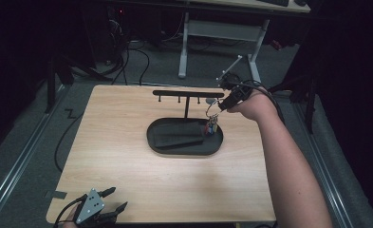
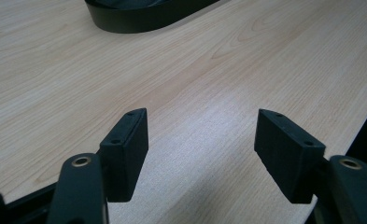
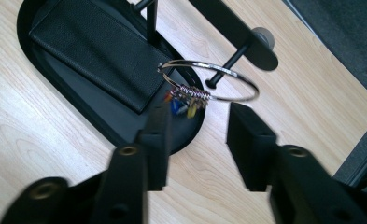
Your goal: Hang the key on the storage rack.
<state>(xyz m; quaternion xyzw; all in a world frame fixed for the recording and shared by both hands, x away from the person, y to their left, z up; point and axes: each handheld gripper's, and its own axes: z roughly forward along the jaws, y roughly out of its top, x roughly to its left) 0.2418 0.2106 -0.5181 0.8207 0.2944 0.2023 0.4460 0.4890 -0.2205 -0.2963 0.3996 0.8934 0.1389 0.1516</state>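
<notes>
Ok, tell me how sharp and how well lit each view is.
High view: the table is lit, the room around it dark. Left gripper view: sharp, with soft glare on the wood. Right gripper view: the right gripper is blurred, the metal ring crisp and glinting.

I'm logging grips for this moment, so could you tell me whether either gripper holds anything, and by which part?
Nothing is held. The right gripper is open, its jaws clear of the key ring hanging on the stand's peg; the left gripper is open over bare table.

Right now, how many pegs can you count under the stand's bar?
4 pegs hang under the bar: three bare, and the rightmost carries the key ring. None looks hidden.
</notes>
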